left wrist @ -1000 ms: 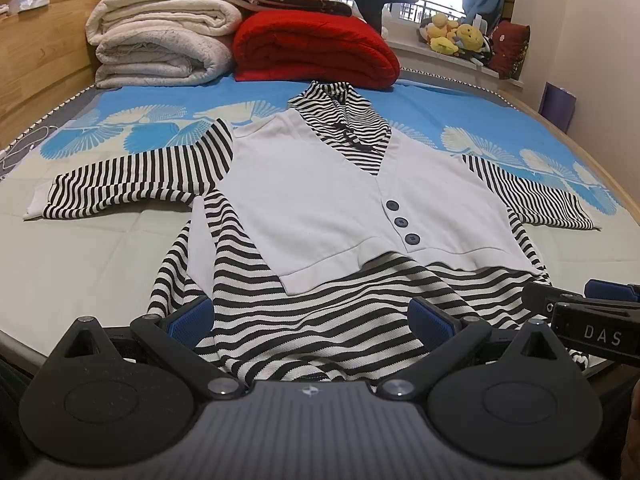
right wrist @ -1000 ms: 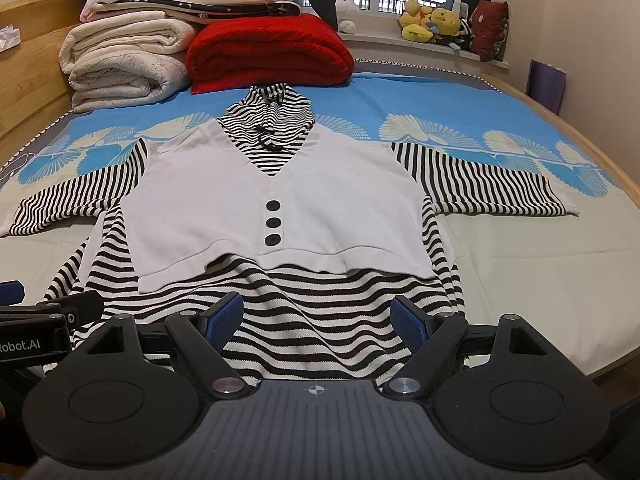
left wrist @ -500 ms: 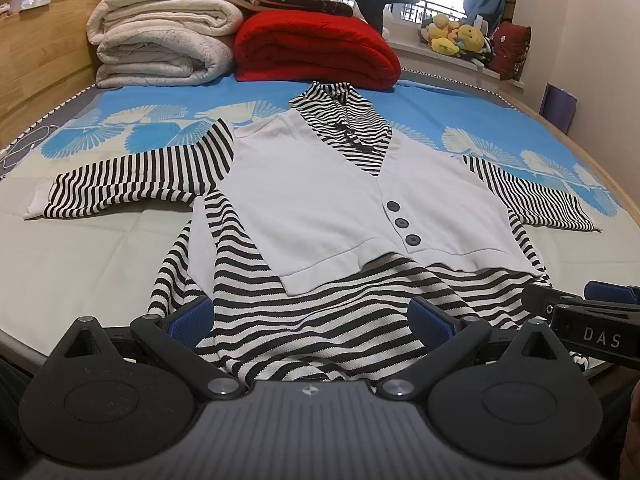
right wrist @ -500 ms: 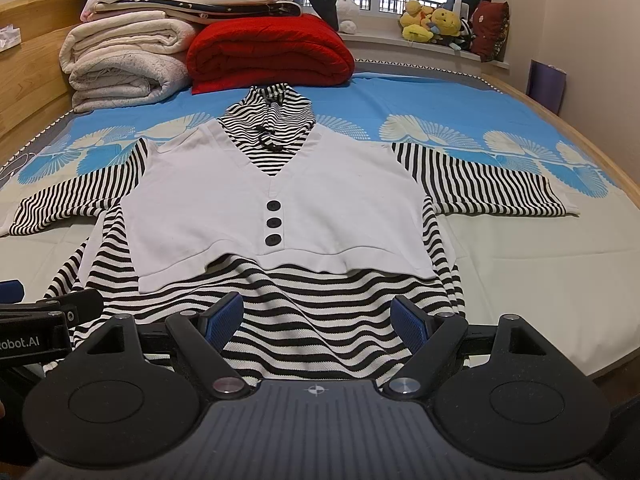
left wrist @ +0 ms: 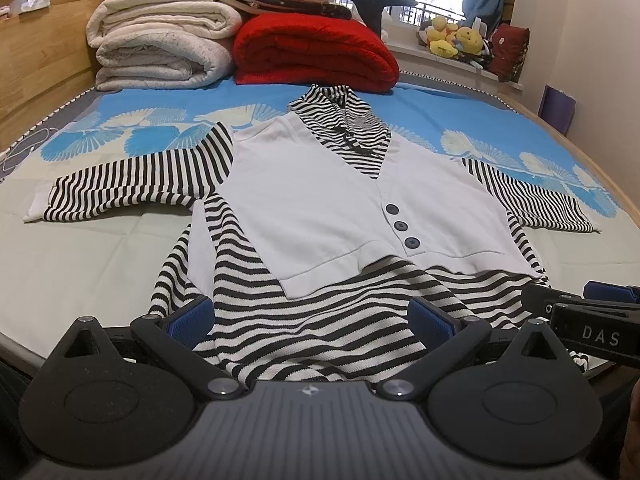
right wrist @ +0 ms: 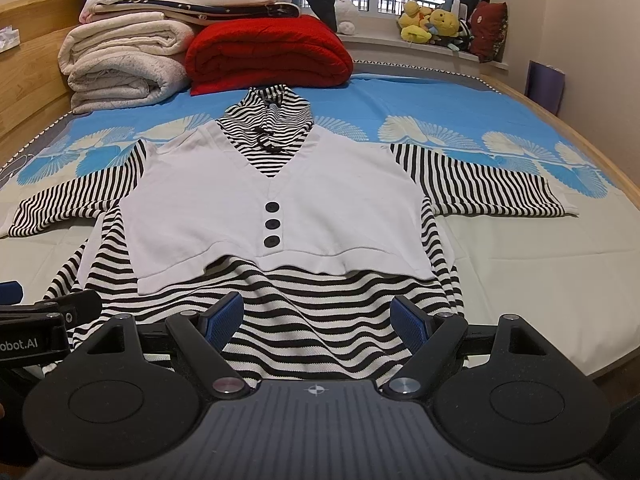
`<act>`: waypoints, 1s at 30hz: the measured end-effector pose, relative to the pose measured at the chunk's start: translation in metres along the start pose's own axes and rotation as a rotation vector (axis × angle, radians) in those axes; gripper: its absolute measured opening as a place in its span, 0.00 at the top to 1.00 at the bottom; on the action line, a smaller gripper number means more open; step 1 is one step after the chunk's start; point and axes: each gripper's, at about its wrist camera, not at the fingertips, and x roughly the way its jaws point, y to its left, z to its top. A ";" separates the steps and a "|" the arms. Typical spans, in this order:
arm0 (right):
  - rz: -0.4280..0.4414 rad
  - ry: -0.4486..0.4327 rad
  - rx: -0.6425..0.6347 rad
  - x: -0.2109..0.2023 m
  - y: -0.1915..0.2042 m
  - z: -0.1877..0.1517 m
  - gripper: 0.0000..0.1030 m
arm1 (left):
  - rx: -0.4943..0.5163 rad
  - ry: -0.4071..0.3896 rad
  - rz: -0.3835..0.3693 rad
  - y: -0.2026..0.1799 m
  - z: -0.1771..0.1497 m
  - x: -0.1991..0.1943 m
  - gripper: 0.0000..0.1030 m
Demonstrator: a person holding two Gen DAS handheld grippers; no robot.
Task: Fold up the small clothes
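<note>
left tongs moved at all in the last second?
No. In the left wrist view the left tongs frame the striped top and red blanket exactly as before, open at the hem.

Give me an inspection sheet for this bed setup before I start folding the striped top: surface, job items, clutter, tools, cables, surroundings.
Surface: bed with a pale and blue leaf-print cover, flat.
Job's things: striped top with a white vest panel and three dark buttons, lying face up, both sleeves spread out to the sides, unfolded.
Clutter: cream blankets and a red quilt stacked at the head of the bed, apart from the top.
Grippers: left tool and right tool both open, at the hem, holding nothing.
Cables: a thin white cord at the bed's left edge.
Surroundings: plush toys on the window sill, wooden headboard.
</note>
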 end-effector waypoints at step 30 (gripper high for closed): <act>-0.026 0.128 0.069 0.044 -0.009 0.021 0.39 | -0.407 0.036 0.142 0.250 0.168 0.163 0.52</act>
